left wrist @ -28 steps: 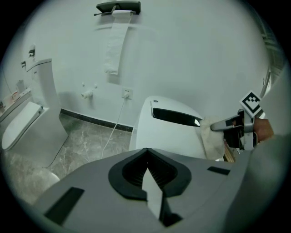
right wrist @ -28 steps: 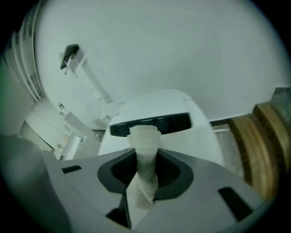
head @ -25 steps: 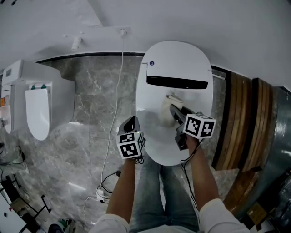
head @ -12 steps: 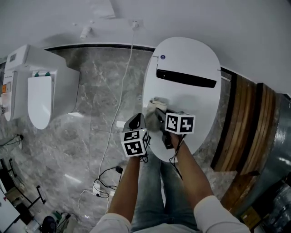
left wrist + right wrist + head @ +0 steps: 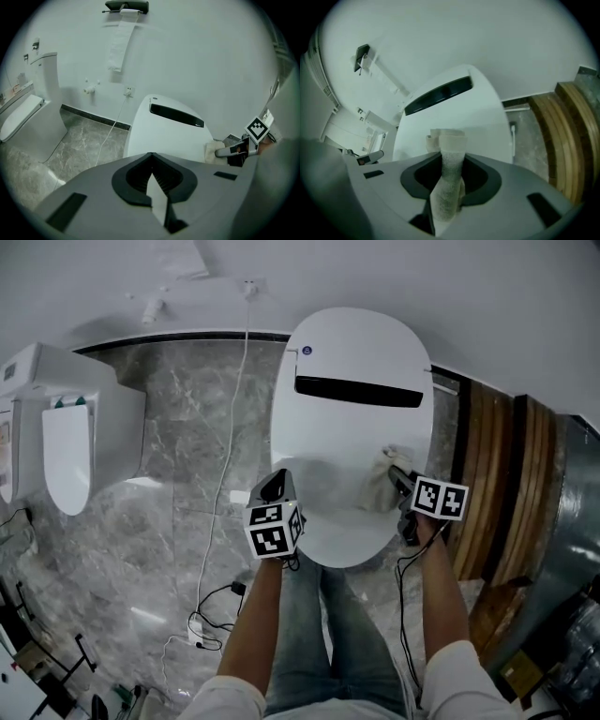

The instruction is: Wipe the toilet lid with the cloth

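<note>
The white oval toilet lid is closed, with a dark slot near its back. A pale folded cloth lies pressed on the lid's right front part, and my right gripper is shut on it. In the right gripper view the cloth fills the gap between the jaws above the lid. My left gripper hovers at the lid's front left edge, shut and holding nothing. The left gripper view shows its own closed jaws, the lid, the cloth and the right gripper at far right.
A second toilet stands at the left on the grey marble floor. A white cable runs from a wall socket down across the floor. Wooden slats border the right side. The person's legs stand before the lid.
The right gripper dragged the cloth from the lid's middle toward its left side, then across to the right front edge. The left gripper stayed by the front left edge.
</note>
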